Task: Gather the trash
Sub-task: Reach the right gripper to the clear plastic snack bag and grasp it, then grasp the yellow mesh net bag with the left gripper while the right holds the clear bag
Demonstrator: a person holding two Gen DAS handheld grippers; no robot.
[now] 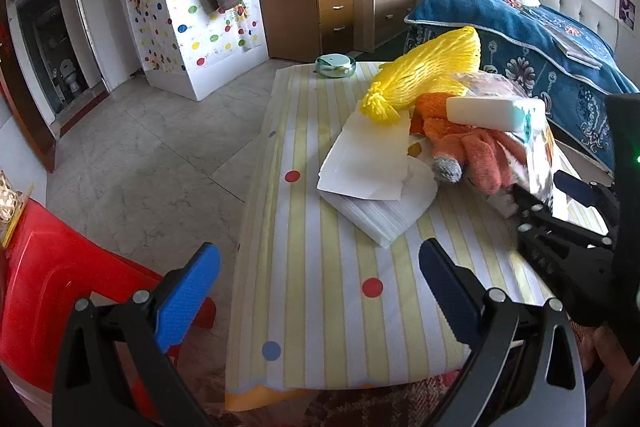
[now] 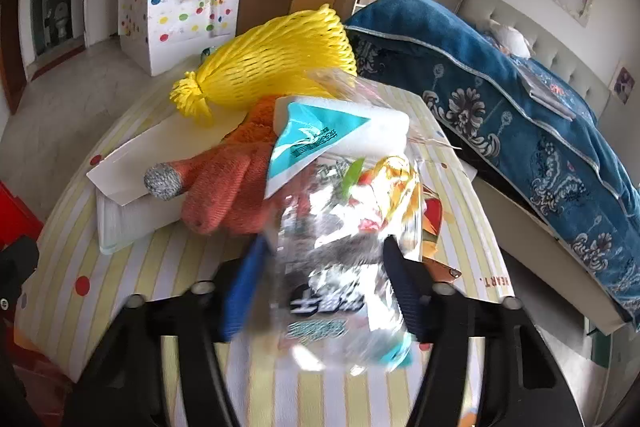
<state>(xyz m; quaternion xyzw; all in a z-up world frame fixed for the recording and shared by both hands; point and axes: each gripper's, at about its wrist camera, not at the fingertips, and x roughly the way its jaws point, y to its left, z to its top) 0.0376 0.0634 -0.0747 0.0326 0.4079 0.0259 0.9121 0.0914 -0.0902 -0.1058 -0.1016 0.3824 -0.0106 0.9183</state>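
Observation:
A pile of trash lies on the striped table (image 1: 320, 267): a yellow foam net (image 1: 428, 75) (image 2: 272, 63), an orange knitted glove (image 1: 476, 151) (image 2: 228, 187), a white foam block (image 1: 492, 113) (image 2: 360, 131), flat white paper sheets (image 1: 372, 163) (image 2: 132, 167) and a shiny foil wrapper (image 2: 340, 259) (image 1: 536, 163). My right gripper (image 2: 320, 279) (image 1: 560, 203) is shut on the foil wrapper, which looks blurred. My left gripper (image 1: 320, 291) is open and empty above the table's near end, short of the pile.
A green round tin (image 1: 335, 65) sits at the table's far end. A red plastic chair (image 1: 60, 283) stands left of the table. A bed with a blue blanket (image 1: 540, 39) (image 2: 520, 107) runs along the right. A wooden drawer unit (image 1: 312, 15) and dotted cabinet (image 1: 192, 15) stand behind.

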